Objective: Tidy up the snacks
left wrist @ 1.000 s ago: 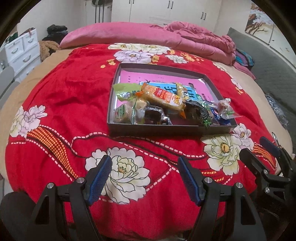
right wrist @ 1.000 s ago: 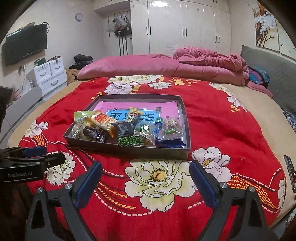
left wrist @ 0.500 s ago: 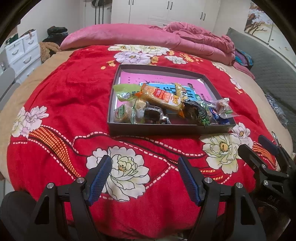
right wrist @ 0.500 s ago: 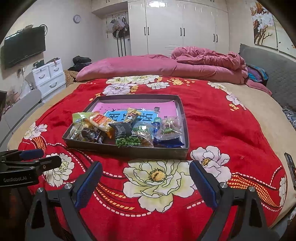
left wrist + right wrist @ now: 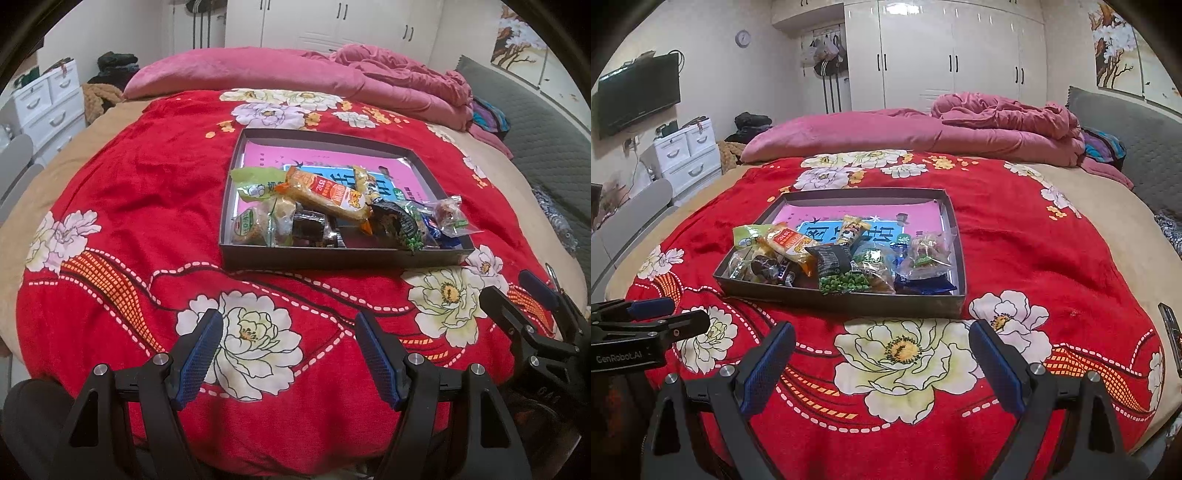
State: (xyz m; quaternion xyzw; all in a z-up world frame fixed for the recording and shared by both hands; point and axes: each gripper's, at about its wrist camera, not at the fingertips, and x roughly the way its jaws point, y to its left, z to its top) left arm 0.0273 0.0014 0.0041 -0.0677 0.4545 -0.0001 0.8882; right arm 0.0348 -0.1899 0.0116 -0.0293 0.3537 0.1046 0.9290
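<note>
We see the orange snack pack [image 5: 327, 194] lying diagonally upper-left to lower-right atop other snacks in the tray [image 5: 332, 258], both our left gripper [image 5: 288, 354] and right gripper [image 5: 882, 365] spread wide, empty.

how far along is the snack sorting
Barely begun, judging by the frames. Done: nothing visibly sorted; the snack packets lie jumbled at the near end of the dark tray on the red blanket. In hand: nothing; left gripper and right gripper are open, short of the tray. Left: all the sorting.
</note>
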